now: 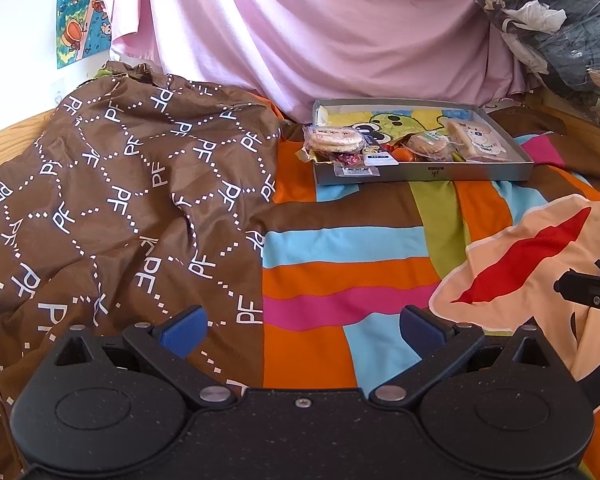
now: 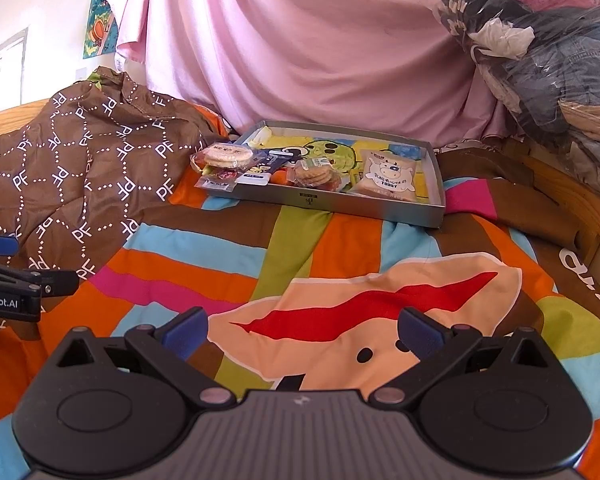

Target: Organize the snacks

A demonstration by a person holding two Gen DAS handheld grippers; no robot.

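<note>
Both grippers, left [image 1: 303, 330] and right [image 2: 303, 330], hover with jaws wide open over the bed [image 1: 340, 276], snacks [image 2: 312, 174] piled in the far tray [image 2: 380, 206].

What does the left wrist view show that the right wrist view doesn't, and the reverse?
Only the left wrist view: the left gripper open over the brown PF cloth's edge.

Only the right wrist view: the right gripper open above the red mouth print, and the word TOAST legible on the toast packet.

Both: the grey snack tray on the striped bedspread, and the pink sheet behind.
</note>
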